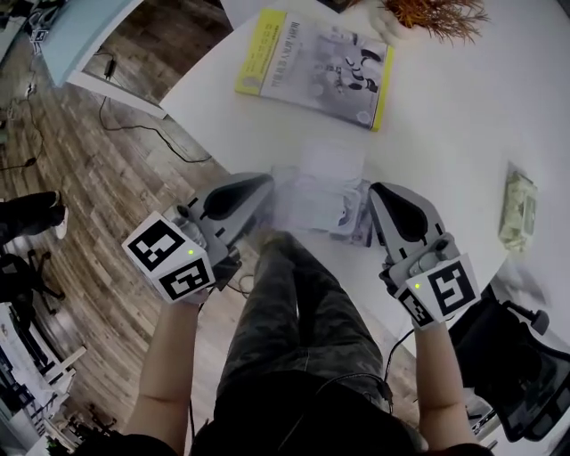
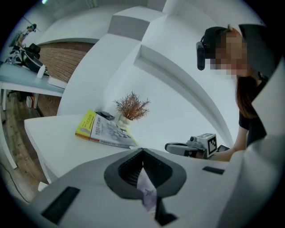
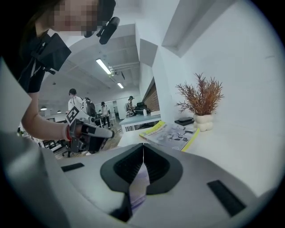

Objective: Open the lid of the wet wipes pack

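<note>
The wet wipes pack (image 1: 319,198), pale lilac and white, looks blurred at the near edge of the white table (image 1: 445,116). My left gripper (image 1: 264,183) is at its left end and my right gripper (image 1: 374,192) at its right end. In the left gripper view the jaws (image 2: 143,152) are shut on a thin flap of the pack's film (image 2: 147,192). The right gripper view shows the same: shut jaws (image 3: 143,149) pinching the lilac film (image 3: 139,185). The pack's lid is not discernible. Each gripper shows in the other's view: the right one (image 2: 196,146), the left one (image 3: 89,133).
A yellow-edged book (image 1: 313,66) lies at the far side of the table, with a dried plant in a white pot (image 1: 435,14) behind it. A second greenish wipes pack (image 1: 517,210) lies at the right. My legs are below the table edge, a black chair (image 1: 512,370) at right.
</note>
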A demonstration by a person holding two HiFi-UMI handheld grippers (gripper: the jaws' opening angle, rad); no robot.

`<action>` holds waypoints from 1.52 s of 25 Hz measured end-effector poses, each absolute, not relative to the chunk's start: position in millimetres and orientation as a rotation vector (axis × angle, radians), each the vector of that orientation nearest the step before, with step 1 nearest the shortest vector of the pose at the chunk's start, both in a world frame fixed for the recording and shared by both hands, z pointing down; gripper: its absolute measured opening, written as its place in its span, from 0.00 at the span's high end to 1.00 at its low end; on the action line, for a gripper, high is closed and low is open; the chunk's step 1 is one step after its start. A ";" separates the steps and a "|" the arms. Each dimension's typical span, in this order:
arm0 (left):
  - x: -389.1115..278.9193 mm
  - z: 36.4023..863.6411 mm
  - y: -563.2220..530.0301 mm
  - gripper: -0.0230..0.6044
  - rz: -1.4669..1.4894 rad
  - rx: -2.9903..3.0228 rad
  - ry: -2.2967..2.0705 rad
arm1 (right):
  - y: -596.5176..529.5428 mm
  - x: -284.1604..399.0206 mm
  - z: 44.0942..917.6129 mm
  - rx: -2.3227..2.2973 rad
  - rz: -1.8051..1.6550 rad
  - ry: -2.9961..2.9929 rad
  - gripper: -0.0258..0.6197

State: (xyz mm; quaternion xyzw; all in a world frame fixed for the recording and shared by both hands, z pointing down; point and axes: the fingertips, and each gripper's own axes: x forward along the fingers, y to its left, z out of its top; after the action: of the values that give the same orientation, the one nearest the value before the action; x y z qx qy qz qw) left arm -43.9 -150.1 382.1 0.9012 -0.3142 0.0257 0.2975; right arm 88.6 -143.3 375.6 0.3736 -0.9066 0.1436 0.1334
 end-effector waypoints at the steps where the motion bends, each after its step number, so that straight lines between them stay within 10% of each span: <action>1: -45.8 376.9 -147.6 0.94 0.052 2.407 -0.861 | -139.7 88.0 372.0 1.082 0.410 -2.636 0.93; 38: -34.5 313.4 6.8 0.94 -0.079 2.509 -0.990 | 29.4 30.7 308.7 1.207 0.353 -2.669 0.93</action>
State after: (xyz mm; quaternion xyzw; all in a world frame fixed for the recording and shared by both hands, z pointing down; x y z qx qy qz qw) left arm -34.5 6.8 313.4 0.9071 -0.3578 -0.0286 0.2198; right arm 30.7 29.4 308.7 0.4071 -0.9005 0.1191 0.0954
